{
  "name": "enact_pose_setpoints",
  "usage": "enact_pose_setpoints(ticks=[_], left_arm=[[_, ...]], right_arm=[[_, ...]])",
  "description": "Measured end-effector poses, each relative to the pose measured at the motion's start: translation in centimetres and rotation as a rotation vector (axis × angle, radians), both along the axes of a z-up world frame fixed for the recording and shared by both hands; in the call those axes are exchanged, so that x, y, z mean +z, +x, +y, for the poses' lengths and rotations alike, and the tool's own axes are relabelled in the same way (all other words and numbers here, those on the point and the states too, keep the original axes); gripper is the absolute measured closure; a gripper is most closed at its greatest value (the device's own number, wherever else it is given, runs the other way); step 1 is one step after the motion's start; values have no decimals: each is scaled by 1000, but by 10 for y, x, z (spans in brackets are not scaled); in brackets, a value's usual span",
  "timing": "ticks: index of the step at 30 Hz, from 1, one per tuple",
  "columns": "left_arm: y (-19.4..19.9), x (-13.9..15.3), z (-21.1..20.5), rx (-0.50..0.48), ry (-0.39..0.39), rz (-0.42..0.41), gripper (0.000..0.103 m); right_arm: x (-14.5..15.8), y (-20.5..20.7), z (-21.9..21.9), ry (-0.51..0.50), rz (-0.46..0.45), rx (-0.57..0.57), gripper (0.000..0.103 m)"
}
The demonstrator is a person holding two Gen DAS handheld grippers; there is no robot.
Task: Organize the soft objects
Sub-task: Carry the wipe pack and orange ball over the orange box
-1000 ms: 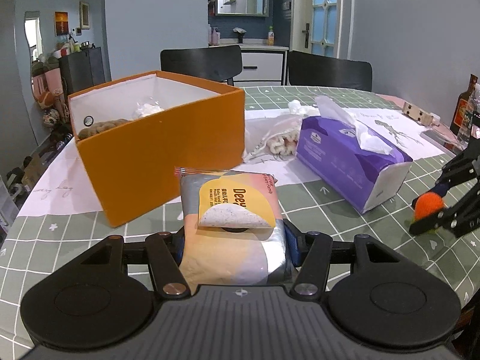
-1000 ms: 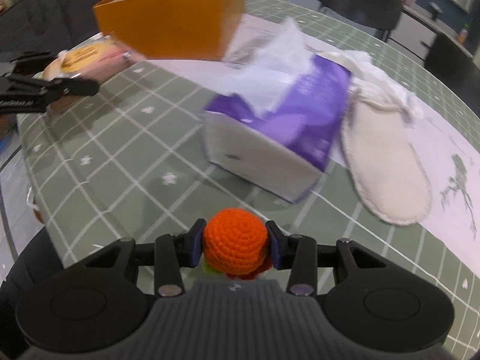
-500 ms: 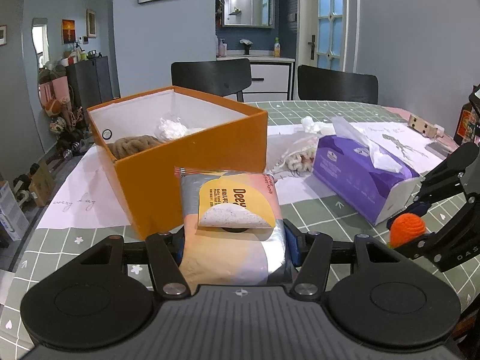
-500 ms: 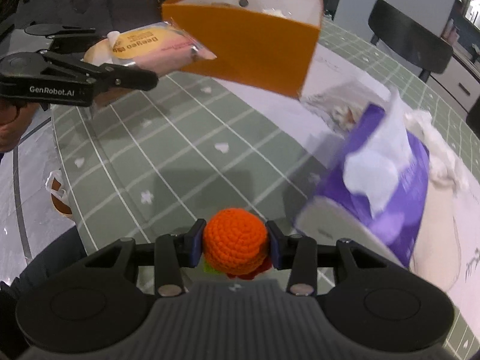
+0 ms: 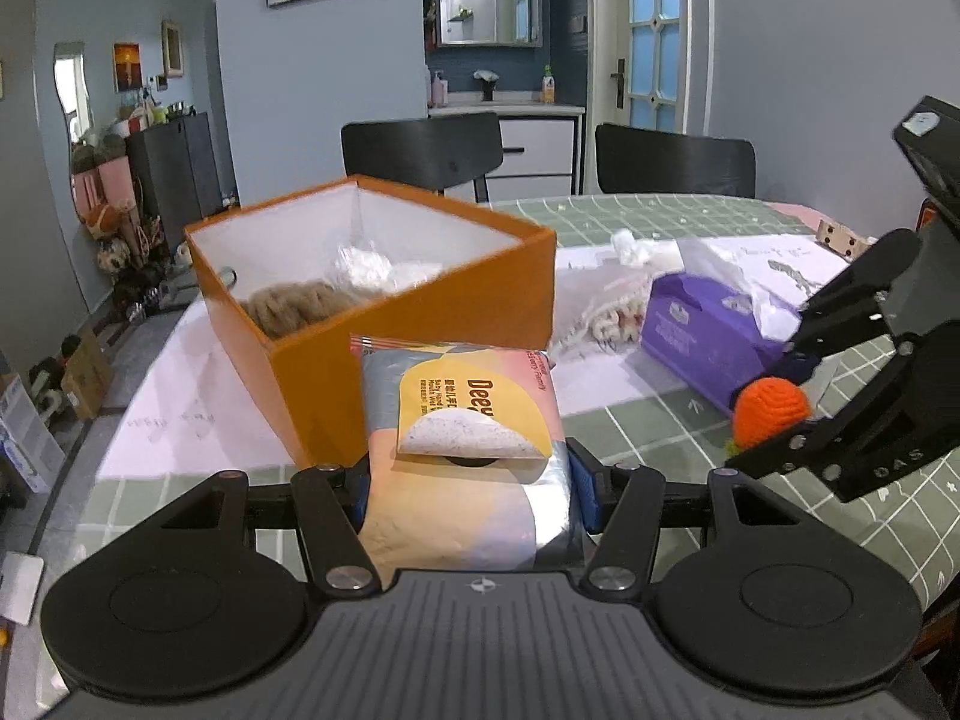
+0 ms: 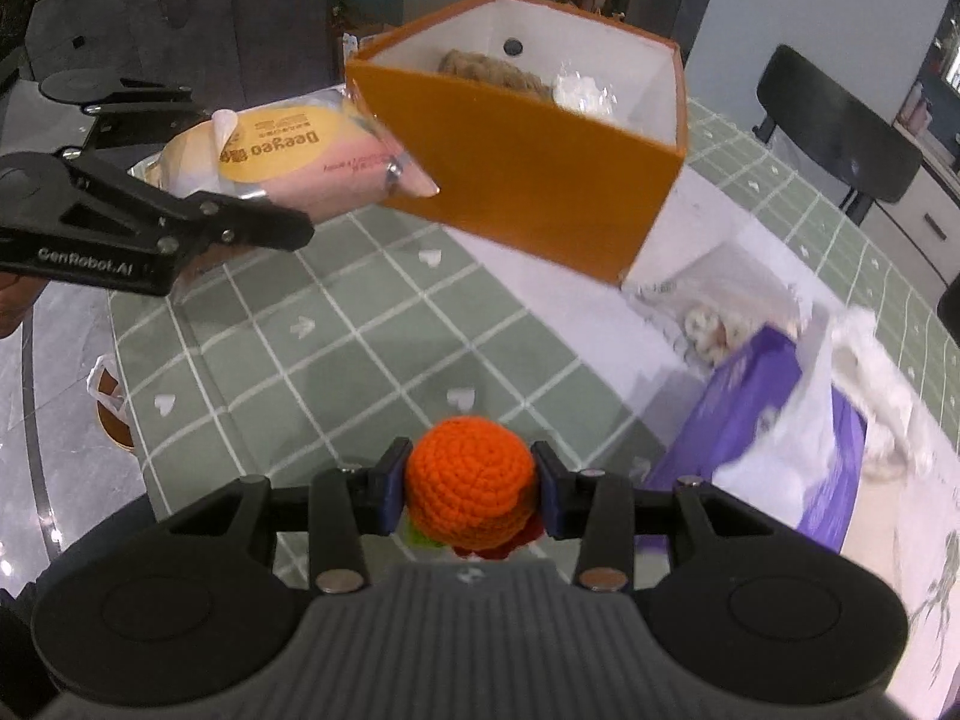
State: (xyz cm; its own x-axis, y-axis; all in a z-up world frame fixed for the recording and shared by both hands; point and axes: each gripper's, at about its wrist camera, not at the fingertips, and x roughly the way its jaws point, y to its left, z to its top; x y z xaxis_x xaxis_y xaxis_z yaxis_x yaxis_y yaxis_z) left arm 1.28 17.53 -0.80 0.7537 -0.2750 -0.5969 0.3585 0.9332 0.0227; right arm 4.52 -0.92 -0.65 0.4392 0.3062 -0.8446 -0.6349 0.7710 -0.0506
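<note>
My left gripper is shut on a pink and yellow wet-wipes pack and holds it above the table, just in front of the orange box. The pack also shows in the right wrist view. My right gripper is shut on an orange crochet ball, held above the green tablecloth. The ball also shows at the right of the left wrist view. The orange box is open and holds a brown knitted item and a clear bag of white stuff.
A purple tissue box lies right of the orange box, with a clear bag of small items between them. White paper sheets lie under the box. Two black chairs stand behind the table.
Both grippers have risen and moved toward the orange box with their loads. The right gripper has swung left, so the box now lies ahead of it.
</note>
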Motion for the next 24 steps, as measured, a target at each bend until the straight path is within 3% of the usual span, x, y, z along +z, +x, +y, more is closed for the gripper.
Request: enact_pose_setpoints(ticks=[12,24], left_arm=[[37,58,-4,-60,26,-105,37],[134,64,5,-84,154,-55,37]], right_arm=[[66,47,21,58,-124,32,61],[95,132,53,47,-163,28,61]])
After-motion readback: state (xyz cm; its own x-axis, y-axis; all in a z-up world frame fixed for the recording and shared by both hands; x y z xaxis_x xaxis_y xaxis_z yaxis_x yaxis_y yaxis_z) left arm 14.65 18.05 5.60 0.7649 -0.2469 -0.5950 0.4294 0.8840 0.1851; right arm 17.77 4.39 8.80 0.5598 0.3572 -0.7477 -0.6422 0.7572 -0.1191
